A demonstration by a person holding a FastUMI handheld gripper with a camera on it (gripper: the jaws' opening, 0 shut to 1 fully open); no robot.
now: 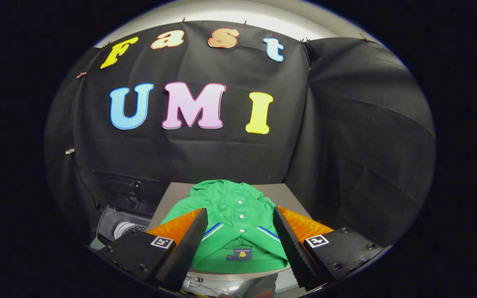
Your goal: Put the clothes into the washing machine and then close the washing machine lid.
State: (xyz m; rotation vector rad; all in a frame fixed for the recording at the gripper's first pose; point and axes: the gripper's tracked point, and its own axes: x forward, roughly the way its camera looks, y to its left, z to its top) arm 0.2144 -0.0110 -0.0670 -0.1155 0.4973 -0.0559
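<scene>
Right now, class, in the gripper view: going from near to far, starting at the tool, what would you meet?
tool, open, its fingers either side of the shirt's collar end → green shirt lying on the grey table → black cloth wall behind the table.

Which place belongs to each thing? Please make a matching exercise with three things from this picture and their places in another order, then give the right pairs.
Things:
1. green button-front shirt with a collar
2. grey flat table top
3. washing machine with a round drum opening

Places:
A. under the shirt, in front of the black cloth wall
B. beside the table, lower than its top
C. spread flat just ahead of the fingers, partly between them

Right pairs: 1-C, 2-A, 3-B.

The gripper is open above the shirt's collar, and its fingers press on nothing.
</scene>
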